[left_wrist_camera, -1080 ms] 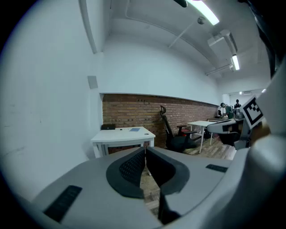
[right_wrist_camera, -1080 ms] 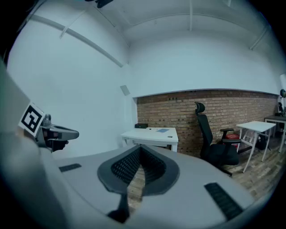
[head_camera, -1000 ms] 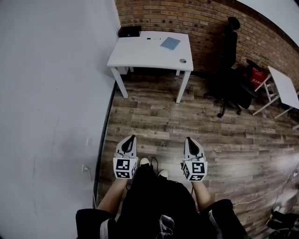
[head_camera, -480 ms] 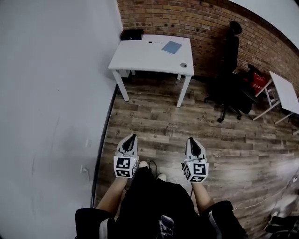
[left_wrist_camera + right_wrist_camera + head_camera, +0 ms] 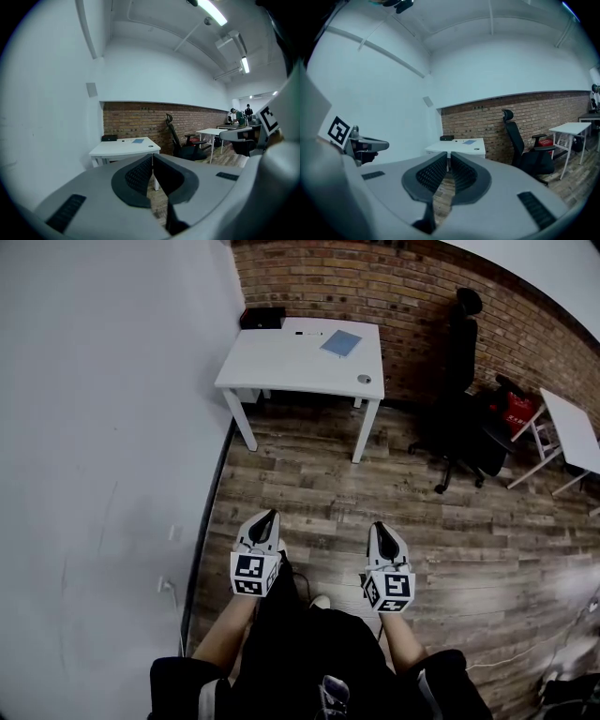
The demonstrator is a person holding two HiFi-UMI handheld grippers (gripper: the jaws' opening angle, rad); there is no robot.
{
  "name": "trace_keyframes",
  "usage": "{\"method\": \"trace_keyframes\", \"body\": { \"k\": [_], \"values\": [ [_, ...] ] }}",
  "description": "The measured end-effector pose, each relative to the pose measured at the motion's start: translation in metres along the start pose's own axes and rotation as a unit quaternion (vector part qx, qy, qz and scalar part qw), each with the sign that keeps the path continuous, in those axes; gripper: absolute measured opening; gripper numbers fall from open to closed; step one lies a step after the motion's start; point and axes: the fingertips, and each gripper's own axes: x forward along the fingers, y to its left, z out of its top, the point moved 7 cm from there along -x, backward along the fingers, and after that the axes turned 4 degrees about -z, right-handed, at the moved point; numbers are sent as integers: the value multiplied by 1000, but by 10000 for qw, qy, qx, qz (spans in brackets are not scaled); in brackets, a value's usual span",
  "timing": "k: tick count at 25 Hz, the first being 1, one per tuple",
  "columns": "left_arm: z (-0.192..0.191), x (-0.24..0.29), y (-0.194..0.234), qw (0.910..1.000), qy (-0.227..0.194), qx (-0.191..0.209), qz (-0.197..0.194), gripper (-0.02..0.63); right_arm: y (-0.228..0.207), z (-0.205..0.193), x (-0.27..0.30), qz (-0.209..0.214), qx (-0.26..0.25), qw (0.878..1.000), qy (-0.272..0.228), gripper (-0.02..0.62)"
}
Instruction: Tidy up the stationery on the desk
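Observation:
A white desk point(image 5: 281, 364) stands far ahead against the brick wall. On it lie a blue notebook point(image 5: 340, 342), a pen point(image 5: 309, 333), a black box point(image 5: 262, 318) at the back left corner and a small round object point(image 5: 364, 379). My left gripper point(image 5: 269, 515) and right gripper point(image 5: 378, 527) are held side by side over the wooden floor, well short of the desk. Both are shut with nothing in them. The left gripper view shows the desk point(image 5: 123, 149) beyond the closed left gripper point(image 5: 152, 157). In the right gripper view the desk point(image 5: 457, 146) lies past the closed right gripper point(image 5: 449, 156).
A black office chair point(image 5: 461, 381) stands to the right of the desk, with a red item point(image 5: 517, 401) beside it. A second white table point(image 5: 574, 432) is at the far right. A white wall point(image 5: 103, 427) runs along the left. Cables point(image 5: 516, 643) lie on the floor at lower right.
The person has taken a step; one shoe has slipped out of sight below. Both grippers sit a little lower in the head view. The jaws stay shut.

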Motion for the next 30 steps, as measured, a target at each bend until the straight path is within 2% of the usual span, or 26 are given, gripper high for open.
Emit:
{"method": "trace_keyframes", "body": {
  "k": [13, 30],
  "values": [
    [-2, 44, 12, 9999, 17, -20, -140, 20, -6, -5, 33, 28, -5, 9999, 115, 25],
    [1, 149, 76, 9994, 102, -143, -289, 20, -2, 1, 156, 129, -6, 9993, 343, 25]
  ]
}}
